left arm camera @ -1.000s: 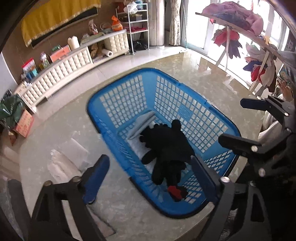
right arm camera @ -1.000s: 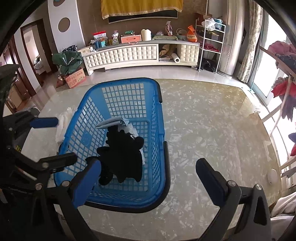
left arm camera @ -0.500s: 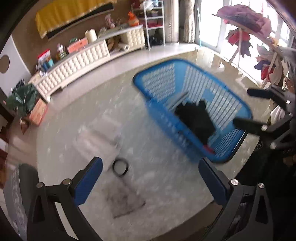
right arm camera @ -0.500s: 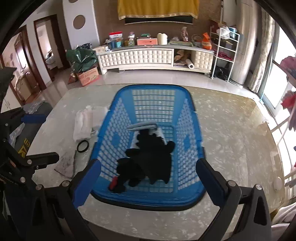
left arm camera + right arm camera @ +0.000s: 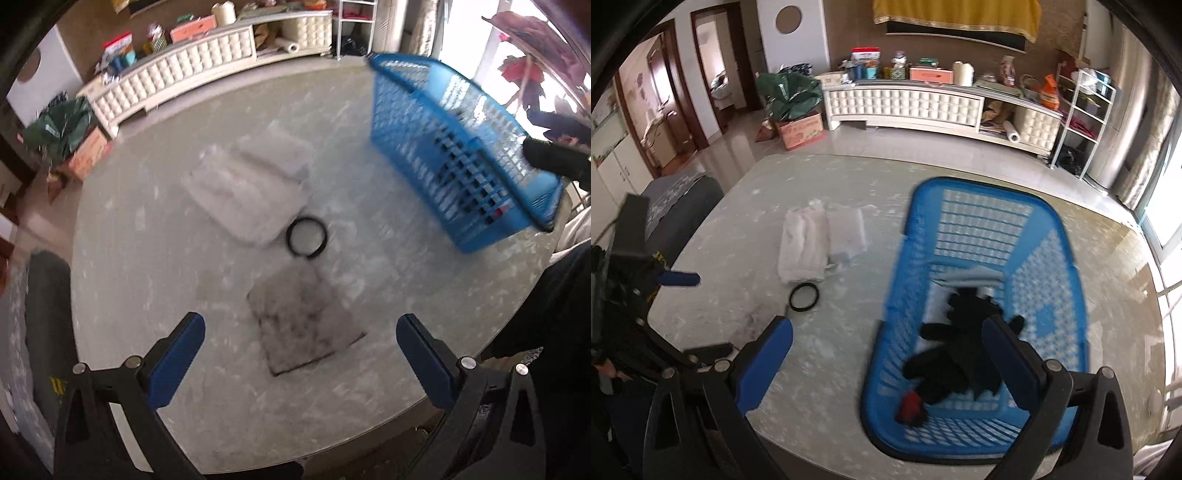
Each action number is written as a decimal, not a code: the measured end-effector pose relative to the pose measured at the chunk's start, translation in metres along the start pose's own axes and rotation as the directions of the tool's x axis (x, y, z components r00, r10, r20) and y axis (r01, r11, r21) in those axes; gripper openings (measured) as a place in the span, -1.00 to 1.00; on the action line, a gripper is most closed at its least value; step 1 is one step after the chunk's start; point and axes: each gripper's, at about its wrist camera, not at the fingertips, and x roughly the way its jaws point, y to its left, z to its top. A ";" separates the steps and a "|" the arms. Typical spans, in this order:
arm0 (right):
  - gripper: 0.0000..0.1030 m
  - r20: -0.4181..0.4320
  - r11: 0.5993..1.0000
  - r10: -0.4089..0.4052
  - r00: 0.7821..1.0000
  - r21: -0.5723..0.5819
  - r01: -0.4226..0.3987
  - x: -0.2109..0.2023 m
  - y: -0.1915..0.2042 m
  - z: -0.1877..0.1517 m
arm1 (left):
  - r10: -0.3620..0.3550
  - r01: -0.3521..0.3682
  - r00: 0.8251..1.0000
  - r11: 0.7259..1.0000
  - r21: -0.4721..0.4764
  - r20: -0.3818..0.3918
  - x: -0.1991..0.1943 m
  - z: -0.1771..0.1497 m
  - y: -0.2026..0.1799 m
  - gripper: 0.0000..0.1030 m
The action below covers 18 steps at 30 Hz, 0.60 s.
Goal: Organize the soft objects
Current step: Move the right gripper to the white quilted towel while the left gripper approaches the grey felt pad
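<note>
The left gripper is wide apart and holds nothing, above a grey cloth. The right gripper is wide apart too, empty, by the basket.

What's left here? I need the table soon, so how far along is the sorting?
Partly done. The black plush toy and a grey folded cloth already lie in the blue basket. Both grippers, left and right, are open and empty. Left on the table: two white folded cloths, a black ring, a grey cloth.
</note>
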 end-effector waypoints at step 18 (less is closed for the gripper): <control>0.99 -0.091 0.998 0.051 0.995 -0.022 -0.053 0.057 0.041 0.042 | -0.070 0.048 0.990 0.984 -0.171 -0.124 0.082 -0.042 0.040 1.00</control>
